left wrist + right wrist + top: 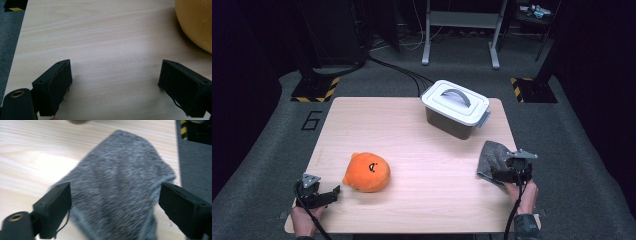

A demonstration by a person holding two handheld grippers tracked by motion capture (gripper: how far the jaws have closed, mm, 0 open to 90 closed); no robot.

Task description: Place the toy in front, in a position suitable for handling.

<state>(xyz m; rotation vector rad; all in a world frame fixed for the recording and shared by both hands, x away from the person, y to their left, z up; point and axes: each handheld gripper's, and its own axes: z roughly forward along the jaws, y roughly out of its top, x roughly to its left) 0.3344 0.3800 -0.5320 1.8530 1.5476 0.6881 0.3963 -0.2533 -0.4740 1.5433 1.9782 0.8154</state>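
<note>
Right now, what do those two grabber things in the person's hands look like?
Both are black. The left gripper and right gripper each have two chunky, blocky black jaws, a grey three-cornered plate on top, and a black cable trailing back past the hand. A dark sleeve shows on the right arm.

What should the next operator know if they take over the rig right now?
Right gripper: jaws open, standing either side of the grey cloth, not pressing on it.
Left gripper: open, nothing between the jaws, over bare table beside the orange plush toy.
Cloth lies crumpled at the table's right edge. The white-lidded box sits at the far side, lid on.
Done: nothing evident.
Left: probably grasping the cloth, since nothing is held yet.
</note>
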